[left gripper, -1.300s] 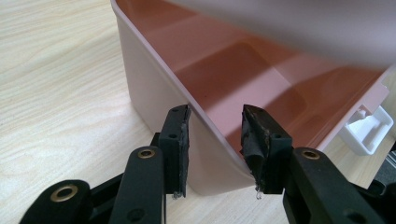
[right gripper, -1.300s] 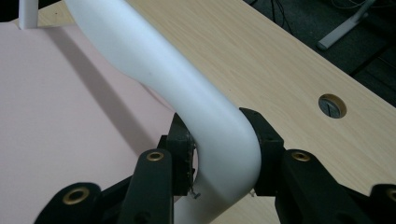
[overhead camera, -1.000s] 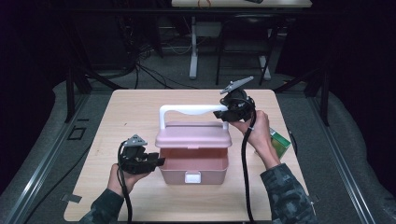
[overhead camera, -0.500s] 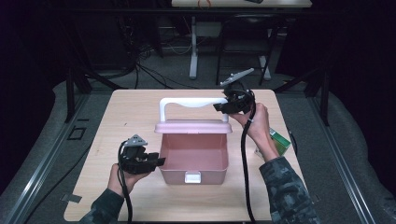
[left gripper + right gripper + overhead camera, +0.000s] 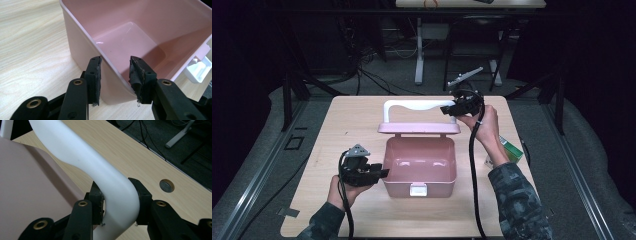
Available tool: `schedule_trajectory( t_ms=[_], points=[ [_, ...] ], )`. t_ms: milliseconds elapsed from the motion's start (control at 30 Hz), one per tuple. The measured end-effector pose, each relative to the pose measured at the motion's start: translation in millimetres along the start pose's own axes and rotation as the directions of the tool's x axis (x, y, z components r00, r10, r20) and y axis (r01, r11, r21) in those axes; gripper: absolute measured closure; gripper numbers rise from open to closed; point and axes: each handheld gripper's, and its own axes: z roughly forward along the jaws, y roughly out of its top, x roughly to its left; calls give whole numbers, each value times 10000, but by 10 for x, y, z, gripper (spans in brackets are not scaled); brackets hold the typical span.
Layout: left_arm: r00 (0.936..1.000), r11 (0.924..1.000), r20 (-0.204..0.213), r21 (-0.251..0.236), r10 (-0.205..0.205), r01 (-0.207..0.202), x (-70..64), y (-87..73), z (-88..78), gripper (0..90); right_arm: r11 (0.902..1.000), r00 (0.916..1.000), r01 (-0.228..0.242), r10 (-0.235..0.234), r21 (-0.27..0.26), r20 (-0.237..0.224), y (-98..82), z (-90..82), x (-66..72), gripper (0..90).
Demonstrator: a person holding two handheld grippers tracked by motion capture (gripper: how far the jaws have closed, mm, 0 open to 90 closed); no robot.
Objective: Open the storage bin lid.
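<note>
Between the right gripper's (image 5: pixel 117 202) jaws, the lid's white handle (image 5: pixel 110 187)

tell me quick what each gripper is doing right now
Left gripper: closed on the near left wall of the pink box.
Right gripper: closed on the white handle of the raised lid.

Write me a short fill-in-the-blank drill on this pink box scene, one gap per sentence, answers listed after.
1. The right gripper is clamped on the lid's white ____.
2. The lid of the pink box stands ____.
3. The left gripper has one jaw inside and one outside the box's ____.
4. On its front the box carries a white ____.

Missing words: handle; open; wall; latch
</note>
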Motion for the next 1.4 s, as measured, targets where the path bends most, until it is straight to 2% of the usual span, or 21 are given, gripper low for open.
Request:
schedule_trajectory(
  t_ms=[333,500,667,800,1033,1100,1233,1400],
  points=[
    [10000,10000,-2,62,60,-60,0,5,2,611,9997,9995,-238,240,96,-213,35,47,-73,668],
    [9998,9996,-18,168,215,-215,8,16,7,570,9989,9987,-413,419,226,-272,49,62,-91,668],
    [9995,9987,-55,394,318,-315,14,42,-16,402,9985,9985,-474,482,265,-272,53,64,-93,668],
    [9986,9981,-114,326,524,-520,0,92,-69,296,9981,9980,-556,564,281,-294,49,63,-96,668],
    [9955,9969,-532,-46,783,-787,40,268,-185,173,9980,9982,-546,554,304,-242,49,57,-86,668],
    [9937,9956,-728,-313,855,-880,60,346,-221,157,9982,9984,-503,510,312,-225,51,57,-84,668],
    [9914,9921,-946,-787,905,-981,103,533,-281,155,9982,9985,-496,504,343,-223,53,60,-84,668],
    [9866,9875,-1073,-851,1231,-1325,90,758,-294,161,9980,9984,-505,513,370,-227,53,64,-84,668]
  ],
)
